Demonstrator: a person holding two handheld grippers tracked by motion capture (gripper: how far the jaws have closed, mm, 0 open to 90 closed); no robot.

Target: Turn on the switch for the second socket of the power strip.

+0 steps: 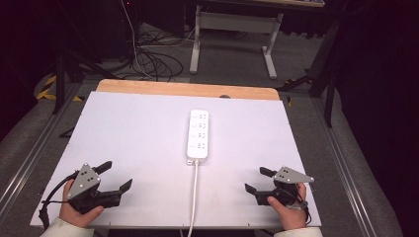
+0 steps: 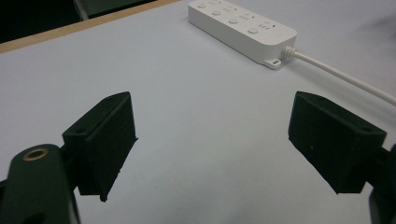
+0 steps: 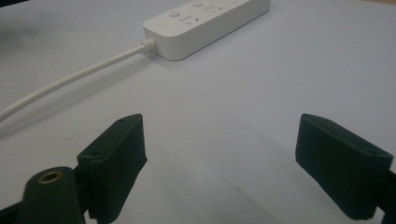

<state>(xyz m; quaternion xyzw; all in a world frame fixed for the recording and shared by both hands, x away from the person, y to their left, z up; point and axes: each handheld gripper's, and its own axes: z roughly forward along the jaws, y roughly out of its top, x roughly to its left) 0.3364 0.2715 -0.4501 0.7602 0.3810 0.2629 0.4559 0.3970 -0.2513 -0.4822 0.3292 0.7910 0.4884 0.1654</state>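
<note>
Power strip (image 1: 198, 136) is lying at centre frame, cord (image 1: 193, 197) trailing to the bottom edge. Left gripper (image 1: 117, 177) and right gripper (image 1: 256, 179) are resting at the lower corners, jaws wide, holding nothing. Approaching the strip squarely from both sides seems best.

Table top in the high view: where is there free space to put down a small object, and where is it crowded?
The white table is bare left of the power strip up to the left edge, and right of it toward the right edge. The middle is taken by the strip and its cable. The near corners are occupied by the left claw and right claw, both open.
</note>
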